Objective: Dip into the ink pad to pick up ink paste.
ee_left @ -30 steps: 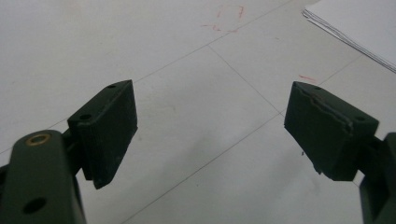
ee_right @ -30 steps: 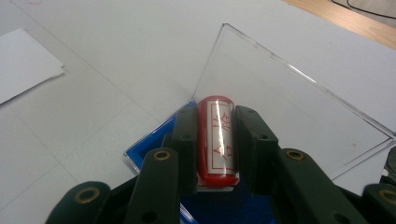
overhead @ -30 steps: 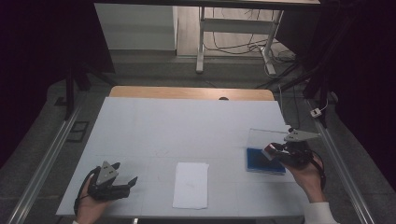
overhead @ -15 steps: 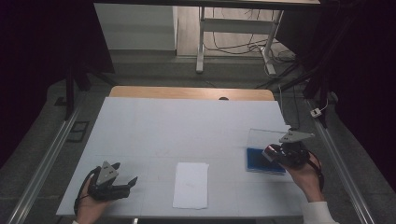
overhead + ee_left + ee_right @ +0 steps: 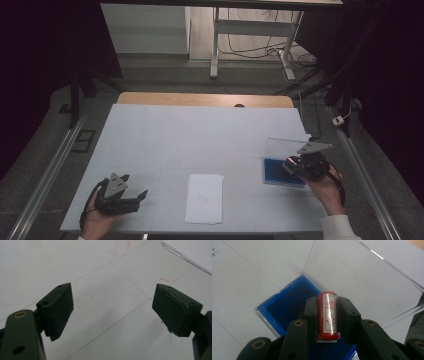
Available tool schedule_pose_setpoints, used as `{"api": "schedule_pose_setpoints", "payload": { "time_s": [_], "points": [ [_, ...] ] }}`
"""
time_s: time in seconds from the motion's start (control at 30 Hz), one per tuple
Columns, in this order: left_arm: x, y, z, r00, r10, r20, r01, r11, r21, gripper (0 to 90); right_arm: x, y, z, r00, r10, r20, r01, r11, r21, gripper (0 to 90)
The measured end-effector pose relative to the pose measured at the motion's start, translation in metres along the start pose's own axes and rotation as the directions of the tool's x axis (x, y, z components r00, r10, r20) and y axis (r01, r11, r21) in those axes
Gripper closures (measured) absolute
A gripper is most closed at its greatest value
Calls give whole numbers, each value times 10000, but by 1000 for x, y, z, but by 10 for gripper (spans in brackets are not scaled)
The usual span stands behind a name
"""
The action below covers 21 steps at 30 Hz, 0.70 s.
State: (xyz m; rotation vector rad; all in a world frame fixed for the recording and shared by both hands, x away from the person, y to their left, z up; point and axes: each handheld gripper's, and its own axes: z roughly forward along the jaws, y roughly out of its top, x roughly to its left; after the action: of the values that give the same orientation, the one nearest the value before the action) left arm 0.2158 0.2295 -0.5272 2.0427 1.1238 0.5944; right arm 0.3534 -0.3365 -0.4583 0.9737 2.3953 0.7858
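Right gripper (image 5: 327, 315) pinches red seal stamp (image 5: 327, 315) over blue ink-pad box (image 5: 284, 308), clear lid (image 5: 362, 277) propped open, likely for inking. Left gripper (image 5: 112, 312) spread, empty, parked near paper sheet (image 5: 204, 198). Since a second ago, right gripper shifted slightly toward person; left unchanged.
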Motion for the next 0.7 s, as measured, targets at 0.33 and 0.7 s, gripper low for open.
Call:
{"api": "schedule_pose_setpoints", "payload": {
  "time_s": [0.33, 0.7],
  "points": [
    [0, 0, 0, 10000, 18, -11, -18, 10000, 9, 174, -2, -4, 8, 9997, 190, -141, -186, 9995, 259, 701],
    [-1, 0, 1, 10000, 41, 11, -42, 10000, 68, 174, -1, -2, 8, 9998, 138, -114, -132, 9988, 470, 702]
  ]
}}
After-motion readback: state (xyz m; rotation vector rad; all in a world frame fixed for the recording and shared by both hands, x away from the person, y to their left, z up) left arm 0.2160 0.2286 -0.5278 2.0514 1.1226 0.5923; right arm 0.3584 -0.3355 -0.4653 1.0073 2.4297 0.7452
